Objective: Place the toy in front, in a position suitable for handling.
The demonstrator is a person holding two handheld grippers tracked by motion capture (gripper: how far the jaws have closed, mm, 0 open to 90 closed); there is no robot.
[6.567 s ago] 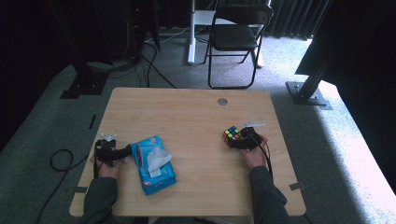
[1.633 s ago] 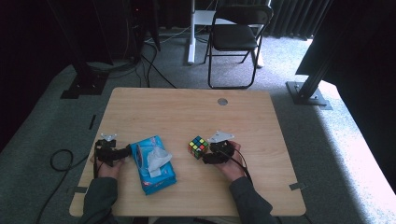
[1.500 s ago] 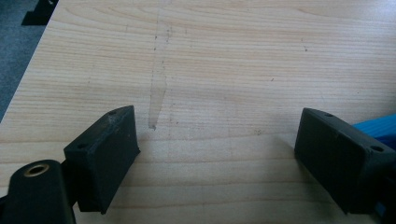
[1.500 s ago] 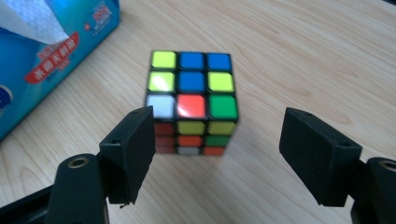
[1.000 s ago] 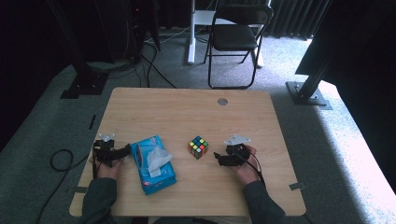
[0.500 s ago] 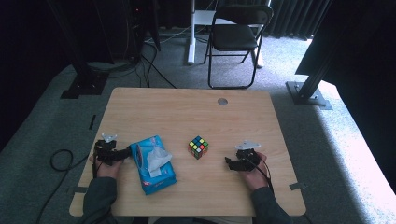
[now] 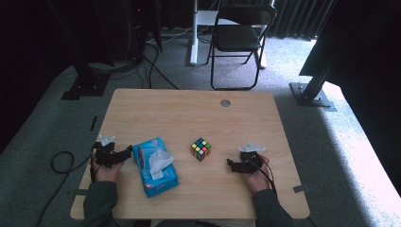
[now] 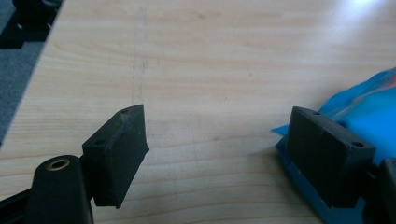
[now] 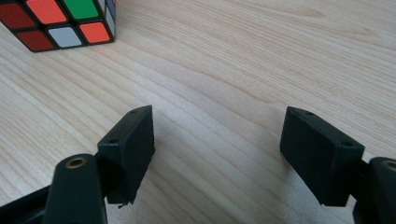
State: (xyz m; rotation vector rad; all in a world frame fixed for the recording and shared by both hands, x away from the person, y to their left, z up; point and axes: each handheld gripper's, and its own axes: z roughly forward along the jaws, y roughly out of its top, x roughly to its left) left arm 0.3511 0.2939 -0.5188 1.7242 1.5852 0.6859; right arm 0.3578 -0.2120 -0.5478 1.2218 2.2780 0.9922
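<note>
A Rubik's cube [image 7: 201, 149] stands alone in the middle of the wooden table [image 7: 189, 113]; in the right gripper view the cube [image 9: 60, 23] sits at the top left. My right gripper [image 7: 231, 164] lies to the cube's right, pointing at it from a short gap, open [image 9: 217, 119] over bare wood. A blue tissue pack [image 7: 155, 165] with a white tissue poking out lies front left. My left gripper [image 7: 126, 152] rests just left of it, open [image 8: 215, 121]. Its jaws have just been closing a little with nothing between them, one jaw beside the pack's edge [image 8: 369, 116].
A round cable hole [image 7: 225, 102] sits near the table's far edge. Beyond the table stand a folding chair [image 7: 239, 38] and black stand bases [image 7: 312, 92]. A cable [image 7: 61, 163] loops on the floor at the left. The table's left edge runs close to my left gripper.
My right gripper has drawn back from the cube, moving right and toward the front edge, and the cube stays where it was set. The left hand has stayed put.
</note>
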